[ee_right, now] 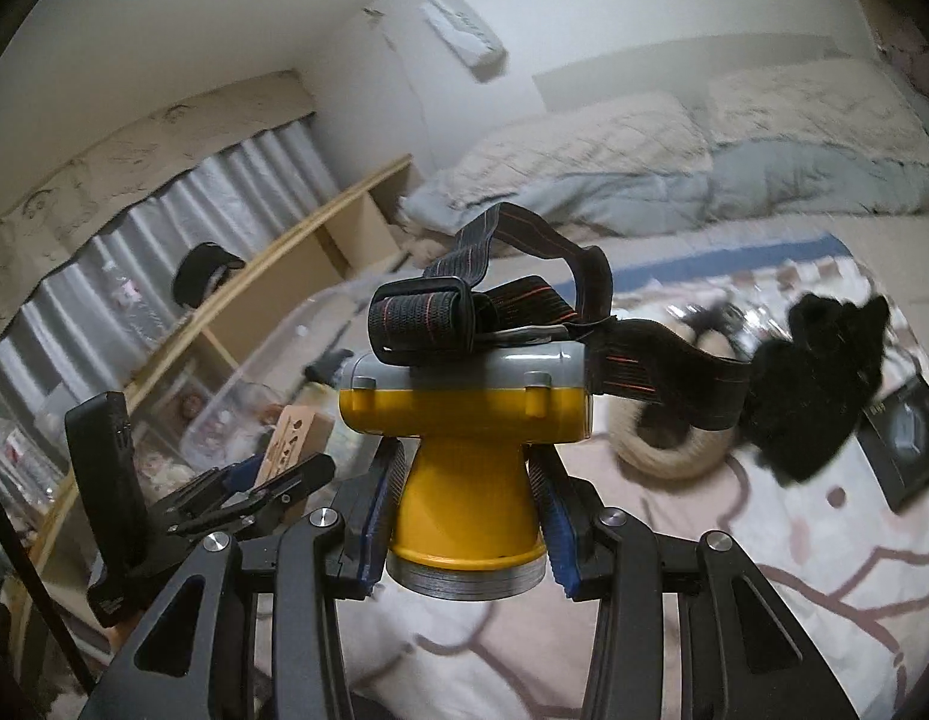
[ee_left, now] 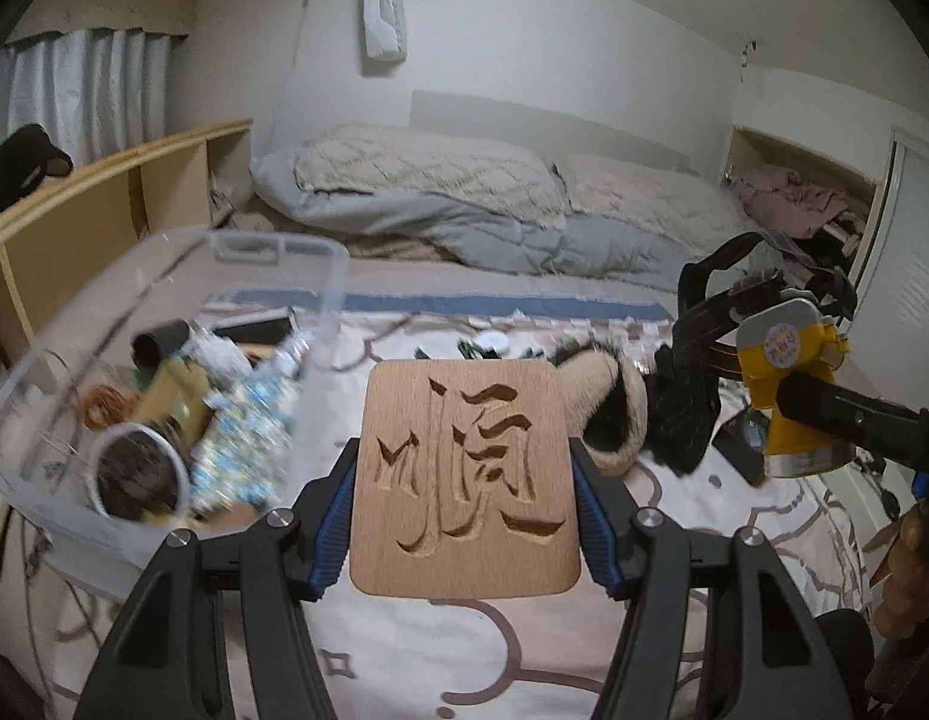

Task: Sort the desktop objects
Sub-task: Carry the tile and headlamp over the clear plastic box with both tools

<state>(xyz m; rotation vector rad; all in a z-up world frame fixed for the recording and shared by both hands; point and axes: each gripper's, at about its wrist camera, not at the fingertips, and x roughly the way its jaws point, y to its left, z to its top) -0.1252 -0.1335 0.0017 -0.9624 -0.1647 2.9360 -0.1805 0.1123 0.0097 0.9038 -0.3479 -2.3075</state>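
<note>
Left wrist view: the left gripper [ee_left: 464,516] pinches a wooden plaque [ee_left: 464,474] with a carved character, low in the centre of the frame, its blue pads pressed on both side edges. To the left, a clear bin [ee_left: 320,276] holds clutter, a round mirror [ee_left: 137,474] at its near end. Behind the plaque lie a furry slipper [ee_left: 608,414] and a black fuzzy thing [ee_left: 683,408] on the patterned bedspread [ee_left: 404,660]. At right, the right gripper [ee_left: 812,414] holds a yellow headlamp [ee_left: 788,384].

Right wrist view: the right gripper [ee_right: 464,516] clamps the headlamp [ee_right: 464,438] by its yellow neck, centre frame, lens toward the camera, strap [ee_right: 524,300] bunched on top. The left gripper [ee_right: 266,486] with the plaque [ee_right: 290,438] shows lower left, before the bin [ee_right: 272,360]. Slipper [ee_right: 662,450], black fuzzy thing [ee_right: 824,378] and a dark box [ee_right: 908,444] lie right.
</note>
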